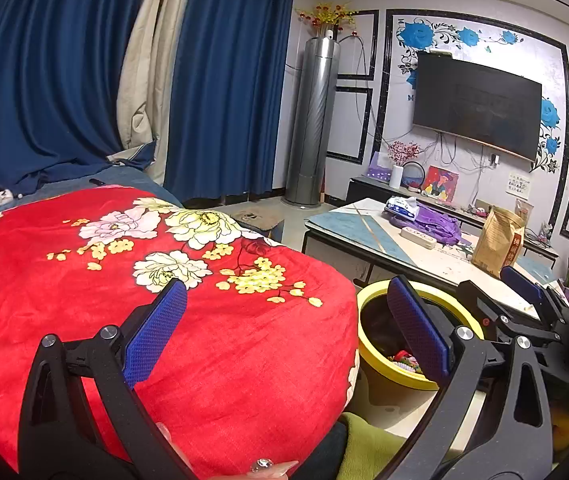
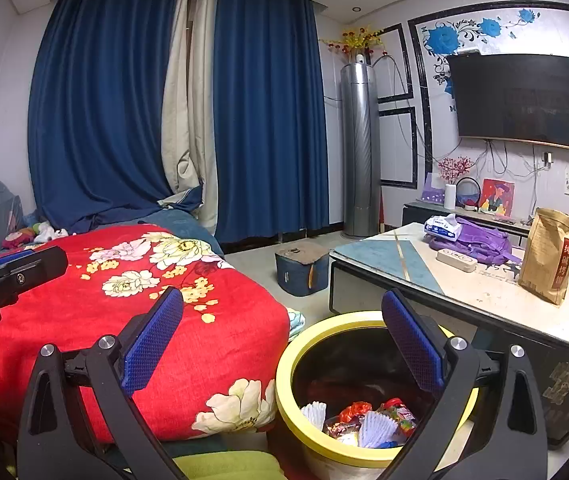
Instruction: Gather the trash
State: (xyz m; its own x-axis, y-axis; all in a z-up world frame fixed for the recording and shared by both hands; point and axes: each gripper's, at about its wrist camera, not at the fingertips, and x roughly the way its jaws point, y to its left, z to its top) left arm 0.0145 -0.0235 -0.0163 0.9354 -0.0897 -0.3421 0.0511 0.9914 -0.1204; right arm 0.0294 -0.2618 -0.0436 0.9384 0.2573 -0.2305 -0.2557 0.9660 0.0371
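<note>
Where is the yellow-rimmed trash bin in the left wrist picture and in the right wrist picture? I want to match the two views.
Left wrist: the trash bin is at lower right of centre, partly behind the left gripper's right finger.
Right wrist: the bin is at bottom centre, wrappers visible inside.
Shared landmark: the red floral blanket lies just left of the bin in both.
</note>
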